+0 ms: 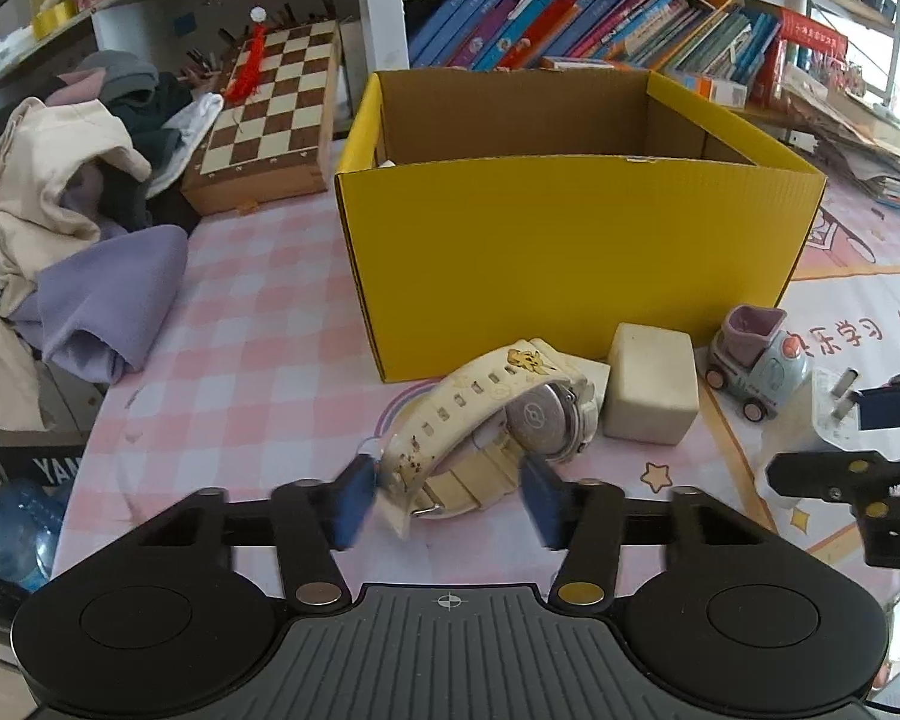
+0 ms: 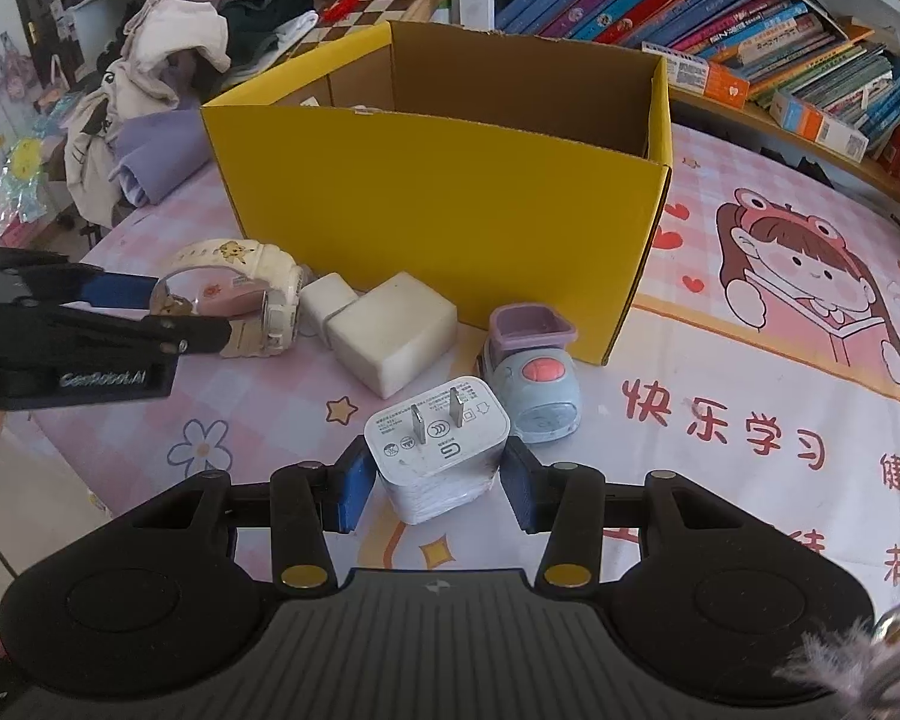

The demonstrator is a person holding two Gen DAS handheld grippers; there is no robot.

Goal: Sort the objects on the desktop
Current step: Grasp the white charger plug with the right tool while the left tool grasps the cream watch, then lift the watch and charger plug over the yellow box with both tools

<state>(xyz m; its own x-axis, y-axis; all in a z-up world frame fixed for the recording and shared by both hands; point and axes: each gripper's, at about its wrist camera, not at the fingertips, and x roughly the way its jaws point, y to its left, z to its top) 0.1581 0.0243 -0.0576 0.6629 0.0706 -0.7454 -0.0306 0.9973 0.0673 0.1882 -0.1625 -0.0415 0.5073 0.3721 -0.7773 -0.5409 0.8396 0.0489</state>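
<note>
Two picks barely begun: left gripper (image 1: 447, 501) spread wide astride watch (image 1: 498, 420), right gripper (image 2: 435, 489) bracketing charger (image 2: 438, 450), unclosed; yellow box (image 1: 570, 252) ahead, eraser block (image 1: 651, 390) and toy truck (image 1: 756, 360) waiting between.

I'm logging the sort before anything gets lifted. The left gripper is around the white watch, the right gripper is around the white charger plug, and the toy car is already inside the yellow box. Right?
Not quite: the toy car is not inside the yellow box. The right wrist view shows it on the tablecloth in front of the box. The rest stands: the left gripper is around the white watch, and the right gripper around the white charger plug.
</note>
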